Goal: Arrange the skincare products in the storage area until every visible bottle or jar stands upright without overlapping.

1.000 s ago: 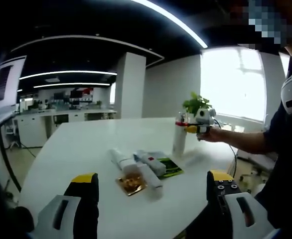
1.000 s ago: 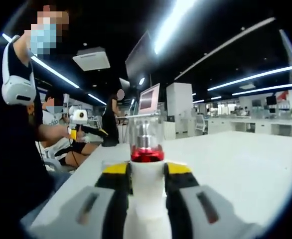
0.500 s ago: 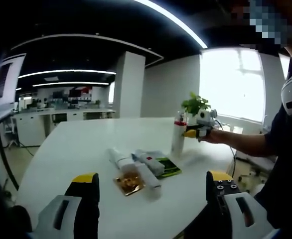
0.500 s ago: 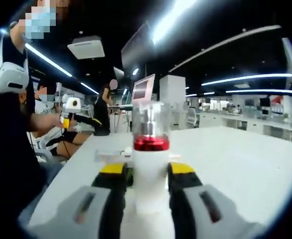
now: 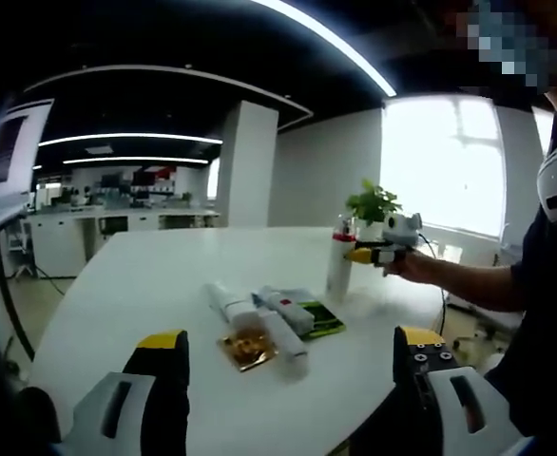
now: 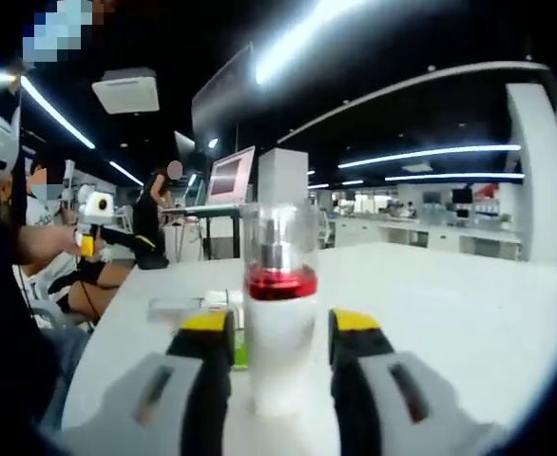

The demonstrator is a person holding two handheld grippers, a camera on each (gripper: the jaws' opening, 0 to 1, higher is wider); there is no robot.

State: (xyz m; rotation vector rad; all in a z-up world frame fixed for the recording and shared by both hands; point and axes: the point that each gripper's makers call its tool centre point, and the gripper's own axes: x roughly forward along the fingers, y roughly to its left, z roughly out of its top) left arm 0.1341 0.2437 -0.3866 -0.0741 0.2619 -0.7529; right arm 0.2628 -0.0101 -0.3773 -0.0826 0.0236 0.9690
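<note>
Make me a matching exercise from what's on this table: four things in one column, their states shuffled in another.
1. red-banded bottle
2. white tubes
3. gold packet
4. left gripper

A. lying on their sides
B. open, nothing between its jaws
C. upright between the jaws of the right gripper
D. flat, in front of the tubes, nearest the left gripper

Pairs: 1-C, 2-A, 3-D, 4-B

The right gripper (image 6: 280, 328) now stands with its jaws spread apart from the white bottle (image 6: 279, 328), which they clamped a second ago. In the left gripper view, that gripper (image 5: 366, 255) sits slightly right of the bottle (image 5: 339, 264) at centre right.
</note>
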